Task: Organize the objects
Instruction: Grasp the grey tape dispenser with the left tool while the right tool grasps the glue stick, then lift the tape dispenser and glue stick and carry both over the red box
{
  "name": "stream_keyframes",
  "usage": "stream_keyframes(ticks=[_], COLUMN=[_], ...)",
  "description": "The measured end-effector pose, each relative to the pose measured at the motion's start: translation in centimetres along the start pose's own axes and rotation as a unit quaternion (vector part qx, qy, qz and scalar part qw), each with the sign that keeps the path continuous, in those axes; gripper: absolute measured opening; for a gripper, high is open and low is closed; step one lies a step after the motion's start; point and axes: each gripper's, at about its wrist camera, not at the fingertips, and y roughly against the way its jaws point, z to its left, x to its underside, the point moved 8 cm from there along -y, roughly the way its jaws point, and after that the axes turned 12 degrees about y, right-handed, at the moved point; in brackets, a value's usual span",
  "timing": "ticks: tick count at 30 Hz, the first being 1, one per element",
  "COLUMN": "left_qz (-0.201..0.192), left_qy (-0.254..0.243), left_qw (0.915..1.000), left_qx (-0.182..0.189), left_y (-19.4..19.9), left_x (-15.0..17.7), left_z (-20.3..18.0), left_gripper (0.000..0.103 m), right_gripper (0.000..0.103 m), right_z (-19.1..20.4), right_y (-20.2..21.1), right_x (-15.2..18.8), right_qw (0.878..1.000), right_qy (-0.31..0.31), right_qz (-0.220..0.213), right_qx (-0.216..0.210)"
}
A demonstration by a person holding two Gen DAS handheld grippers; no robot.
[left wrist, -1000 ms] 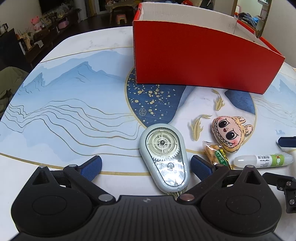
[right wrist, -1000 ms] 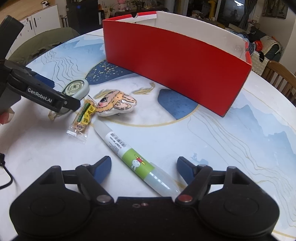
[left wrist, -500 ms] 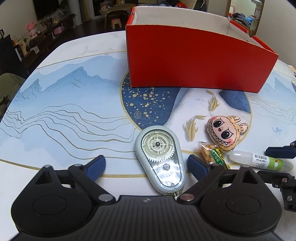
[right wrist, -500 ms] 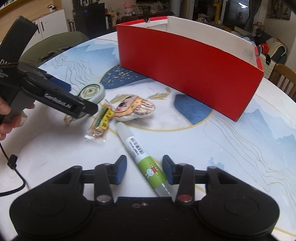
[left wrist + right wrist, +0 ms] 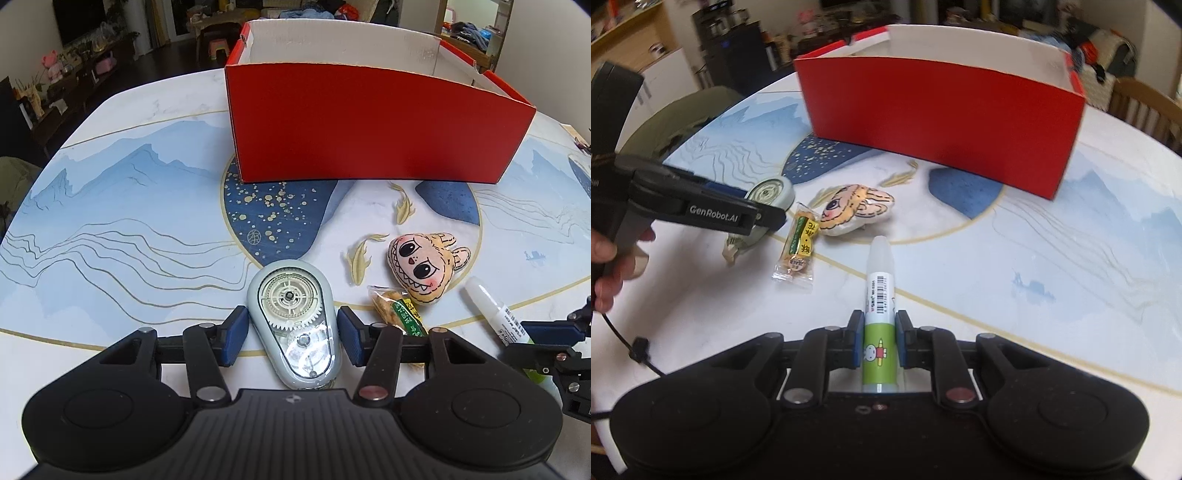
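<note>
A grey correction tape dispenser (image 5: 293, 321) lies on the table between the blue pads of my left gripper (image 5: 291, 336); the pads touch or nearly touch its sides. My right gripper (image 5: 879, 343) is shut on a white glue tube with a green label (image 5: 880, 314), still low over the table. The tube also shows in the left wrist view (image 5: 491, 310). A cartoon-face plush (image 5: 424, 264) and a small snack packet (image 5: 399, 312) lie between the two grippers. An open red box (image 5: 369, 122) stands behind them.
The table (image 5: 110, 221) is round and white with a blue mountain print. The left gripper body (image 5: 683, 206) shows in the right wrist view, beside the snack packet (image 5: 798, 247). Chairs stand past the table's far edge.
My left gripper's pads have closed in around the tape dispenser. My right gripper has closed on the glue tube, turning it to point straight ahead.
</note>
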Motion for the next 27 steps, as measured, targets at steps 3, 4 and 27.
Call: stream_keyframes(ticks=[3, 4, 27], left_qz=[0.003, 0.003, -0.011], left_qy=[0.006, 0.009, 0.040], left_qw=[1.0000, 0.9999, 0.9973], left_qx=[0.002, 0.004, 0.060], left_y=[0.2, 0.4, 5.4], left_x=[0.1, 0.1, -1.0], left_z=[0.0, 0.0, -0.8], left_gripper=[0.052, 0.052, 0.048], right_gripper=[0.017, 0.017, 0.017], right_z=[-0.2, -0.2, -1.2], right_y=[0.3, 0.4, 4.5], right_x=[-0.2, -0.2, -3.3], right_qw=[1.000, 1.000, 0.997], right_qy=[-0.020, -0.026, -0.068], right_qz=[0.000, 0.000, -0.040], right_qx=[-0.001, -0.001, 0.001])
